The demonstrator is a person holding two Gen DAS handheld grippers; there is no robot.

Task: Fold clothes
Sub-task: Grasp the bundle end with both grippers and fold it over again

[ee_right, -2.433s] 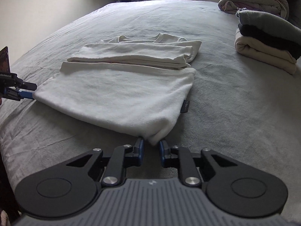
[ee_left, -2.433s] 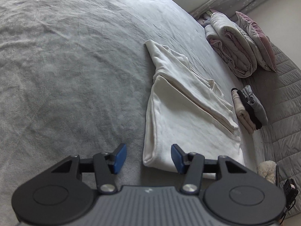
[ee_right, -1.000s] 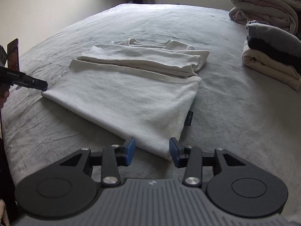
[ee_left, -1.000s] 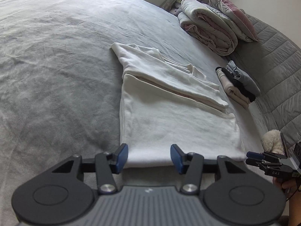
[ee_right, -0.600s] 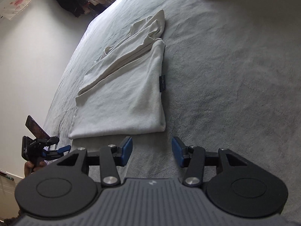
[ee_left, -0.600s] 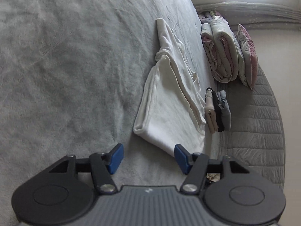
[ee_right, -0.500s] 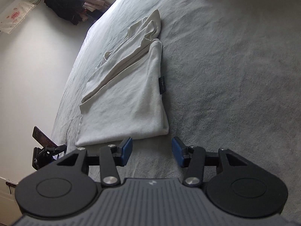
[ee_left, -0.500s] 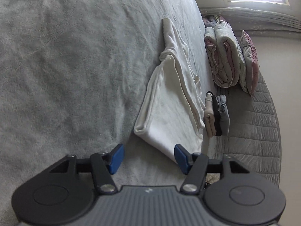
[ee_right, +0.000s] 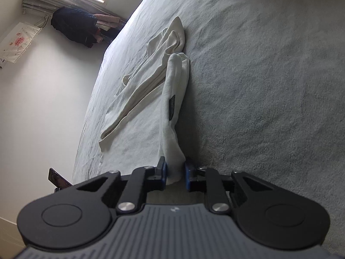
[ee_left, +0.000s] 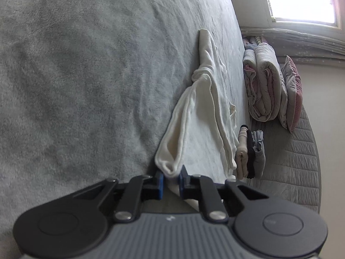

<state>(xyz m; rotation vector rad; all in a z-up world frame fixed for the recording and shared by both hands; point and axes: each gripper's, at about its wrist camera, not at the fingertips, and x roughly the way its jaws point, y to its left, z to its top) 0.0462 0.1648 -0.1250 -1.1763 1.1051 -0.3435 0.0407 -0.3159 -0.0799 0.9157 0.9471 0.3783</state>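
Grey bed cover (ee_left: 86, 86): cream garment (ee_left: 200, 116), near corners between my closing left gripper (ee_left: 170, 180) and right gripper (ee_right: 175, 173), stretching far.

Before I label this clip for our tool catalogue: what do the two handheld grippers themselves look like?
Both look alike. The left gripper and right gripper each have black linkage arms with silver pivot screws, two round black discs on a wide body, a ribbed grey centre panel with a small white mark, and blue pads on the fingers. No cables, sleeves or hands show.
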